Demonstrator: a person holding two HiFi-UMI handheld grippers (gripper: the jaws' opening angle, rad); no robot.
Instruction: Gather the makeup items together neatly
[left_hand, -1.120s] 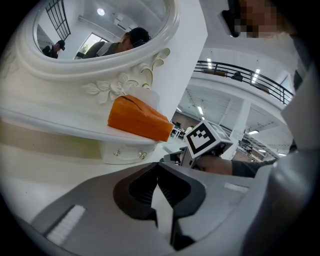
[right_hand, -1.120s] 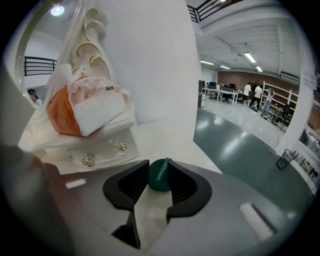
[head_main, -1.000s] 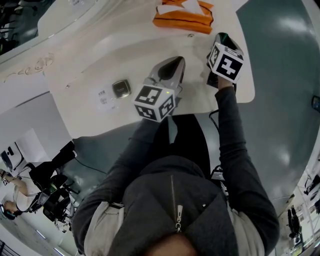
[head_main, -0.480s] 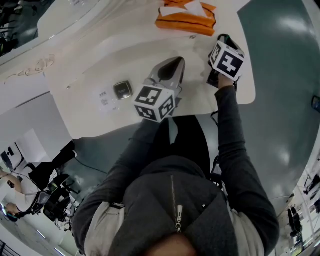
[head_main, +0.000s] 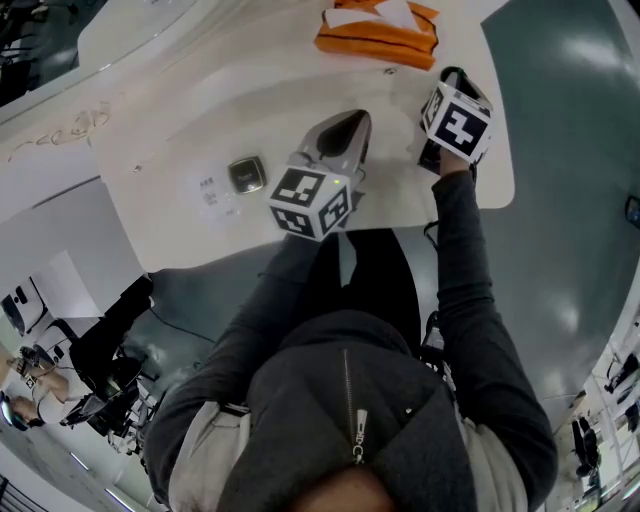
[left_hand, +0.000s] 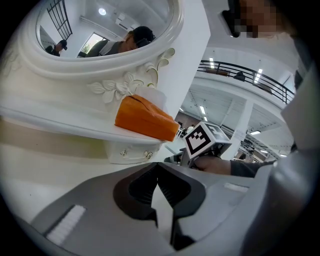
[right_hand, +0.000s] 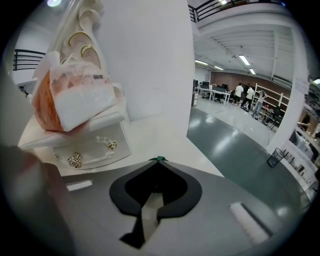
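Pinches a small green item (right_hand: 159, 159) with the right gripper (right_hand: 158, 163), having just closed on it — holds the left gripper (left_hand: 158, 168) clenched, empty.

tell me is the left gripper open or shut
Shut: in the left gripper view, the left gripper has its jaw tips touching, with nothing between them.

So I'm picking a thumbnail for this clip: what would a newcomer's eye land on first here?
Probably the bright orange tissue box on the raised shelf, at the top of the head view; it is the only strong colour. Next comes the black-and-white marker cube on the left gripper, in the middle of that view. Then the carved white mirror frame, which fills the upper left of the left gripper view.
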